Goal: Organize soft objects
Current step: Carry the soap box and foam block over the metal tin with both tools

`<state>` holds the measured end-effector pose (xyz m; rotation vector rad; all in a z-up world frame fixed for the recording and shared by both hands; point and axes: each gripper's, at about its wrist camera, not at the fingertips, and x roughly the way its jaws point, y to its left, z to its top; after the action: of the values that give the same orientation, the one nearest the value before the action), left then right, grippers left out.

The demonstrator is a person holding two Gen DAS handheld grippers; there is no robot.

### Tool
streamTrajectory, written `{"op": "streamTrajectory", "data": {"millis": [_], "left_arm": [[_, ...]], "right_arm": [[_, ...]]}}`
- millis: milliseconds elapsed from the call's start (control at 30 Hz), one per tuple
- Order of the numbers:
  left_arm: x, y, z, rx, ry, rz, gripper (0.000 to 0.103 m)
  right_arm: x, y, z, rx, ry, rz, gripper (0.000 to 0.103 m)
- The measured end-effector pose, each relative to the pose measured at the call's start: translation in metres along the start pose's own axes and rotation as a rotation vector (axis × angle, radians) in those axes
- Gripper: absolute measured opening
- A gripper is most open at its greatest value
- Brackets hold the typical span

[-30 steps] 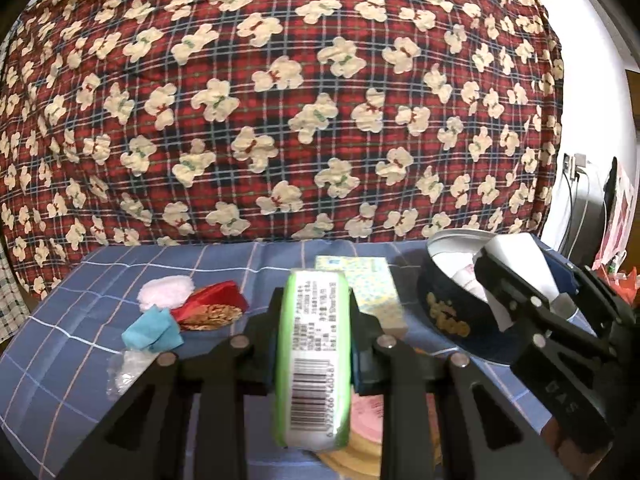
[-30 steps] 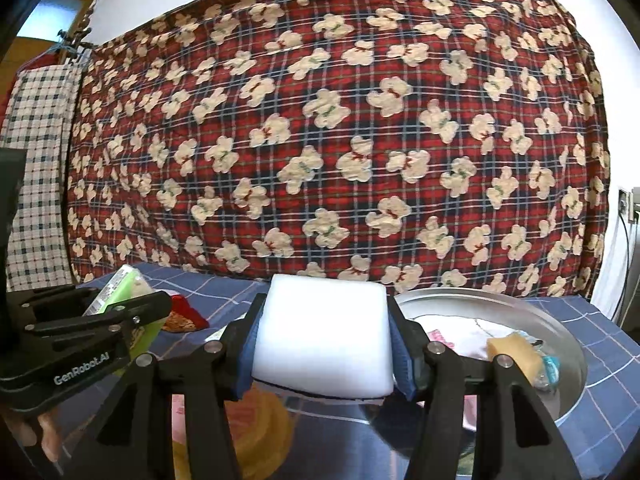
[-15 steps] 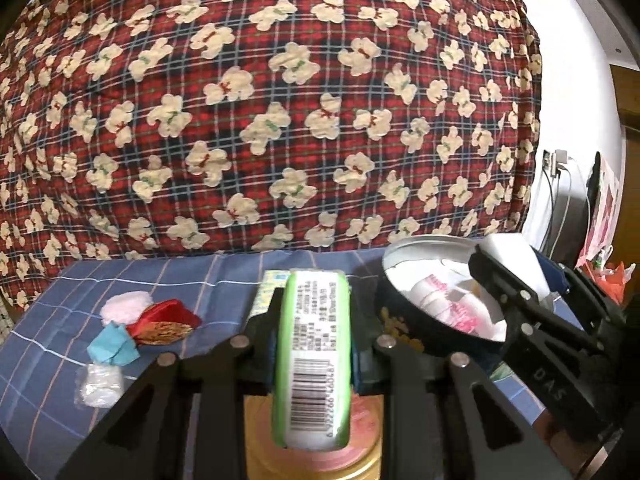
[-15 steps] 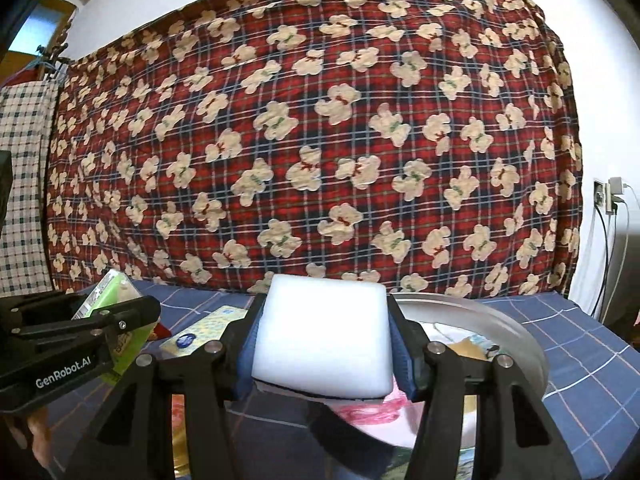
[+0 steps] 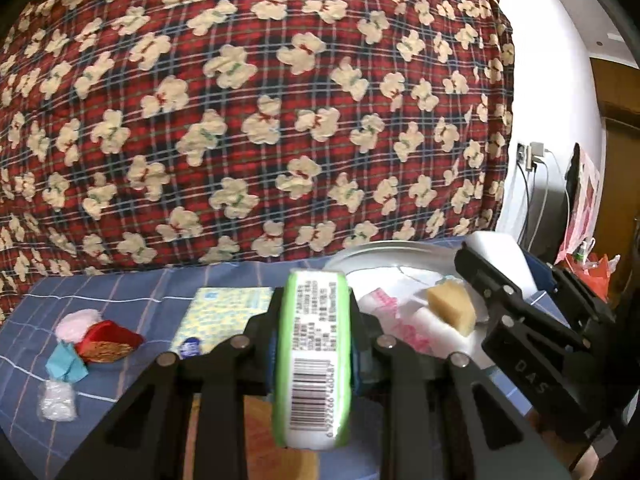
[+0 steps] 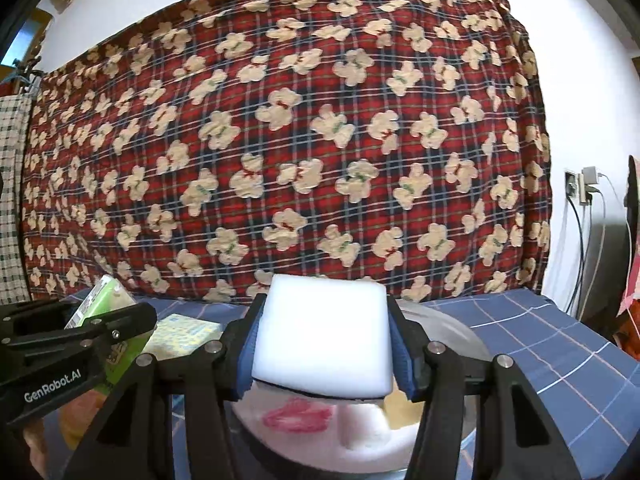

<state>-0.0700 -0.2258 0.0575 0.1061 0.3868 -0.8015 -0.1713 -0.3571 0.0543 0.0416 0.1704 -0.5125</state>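
So the left gripper (image 5: 314,320) is clamped on a slim green-edged packet (image 5: 314,364), and the right gripper (image 6: 324,344) squeezes a squishy white foam block (image 6: 322,340) above the round metal tin (image 5: 372,250). Inside sit a yellow sponge (image 5: 452,306) and crinkly pink-printed wrappers (image 5: 394,316); fabric scraps (image 5: 96,338) lie off left on the blue checked cloth (image 5: 120,292).

Green-edged tissue pack (image 5: 314,356): standing on edge, barcode side toward the camera, clamped between the left tool (image 5: 314,344) pads. White foam block (image 6: 322,344): squarish, clean, pinched at both sides by the right tool (image 6: 322,350), above the round tin (image 5: 360,250). In the tin: yellow sponge wedge (image 5: 452,308), white pink-printed packet (image 5: 394,318). On the blue checked surface (image 5: 120,292): pink puff (image 5: 74,326), red pouch (image 5: 106,340), teal cloth scrap (image 5: 64,364), small clear bag (image 5: 56,400), flat yellow-patterned pack (image 5: 224,312).
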Motion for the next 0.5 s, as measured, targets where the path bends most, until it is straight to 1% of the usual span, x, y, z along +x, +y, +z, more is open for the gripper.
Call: {"op": "streamTrajectory", "data": {"millis": [367, 500], "left_arm": [[0.027, -0.036, 0.011, 0.013, 0.010, -0.056, 0.025], [0.040, -0.047, 0.014, 0.003, 0.022, -0.078, 0.025]], "right_arm": [[0.019, -0.044, 0.004, 0.025, 0.009, -0.080, 0.057], [0.029, -0.060, 0.005, 0.049, 0.028, -0.098, 0.057]]}}
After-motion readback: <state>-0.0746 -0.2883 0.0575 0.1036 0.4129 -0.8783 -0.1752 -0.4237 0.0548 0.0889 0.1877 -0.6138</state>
